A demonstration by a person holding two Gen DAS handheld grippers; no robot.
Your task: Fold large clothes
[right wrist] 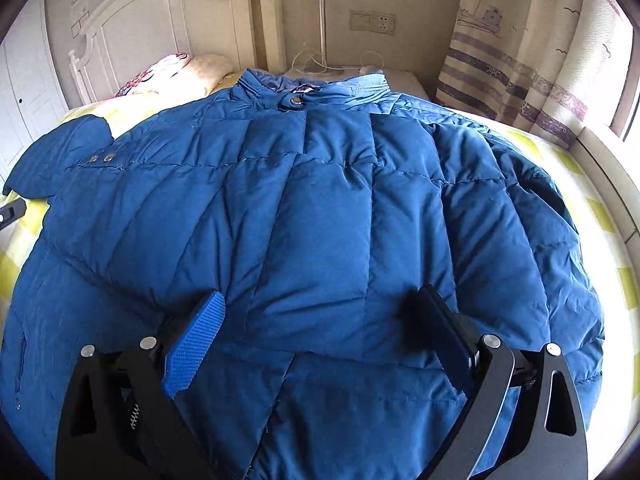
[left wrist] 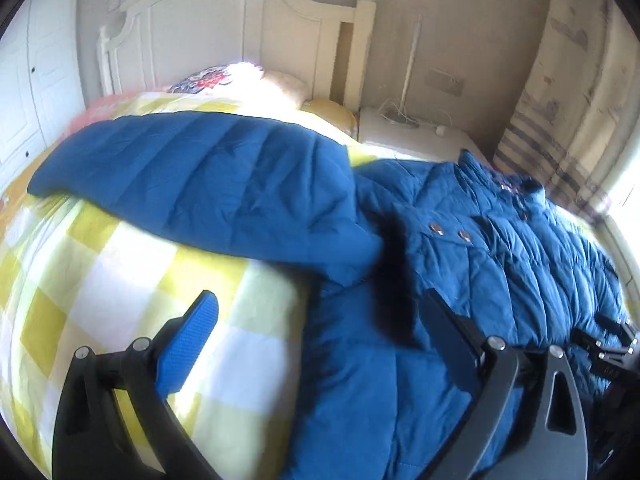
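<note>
A blue quilted down jacket (right wrist: 320,208) lies front up on the bed, its collar (right wrist: 312,90) toward the headboard. In the left wrist view one sleeve (left wrist: 180,168) stretches out to the left across the checked sheet. My left gripper (left wrist: 320,298) is open wide at the jacket's side: its blue pad hangs over the sheet and the other finger over the jacket, with nothing gripped. My right gripper (right wrist: 320,296) is open wide above the lower front of the jacket, holding nothing. It also shows at the right edge of the left wrist view as dark parts (left wrist: 616,344).
The bed has a yellow and white checked sheet (left wrist: 100,280), pillows (right wrist: 180,72) and a white headboard (right wrist: 160,20). A white nightstand with cables (left wrist: 404,128) stands beside it. A striped curtain (right wrist: 520,60) hangs at the right, and white wardrobe doors (left wrist: 24,80) are at the left.
</note>
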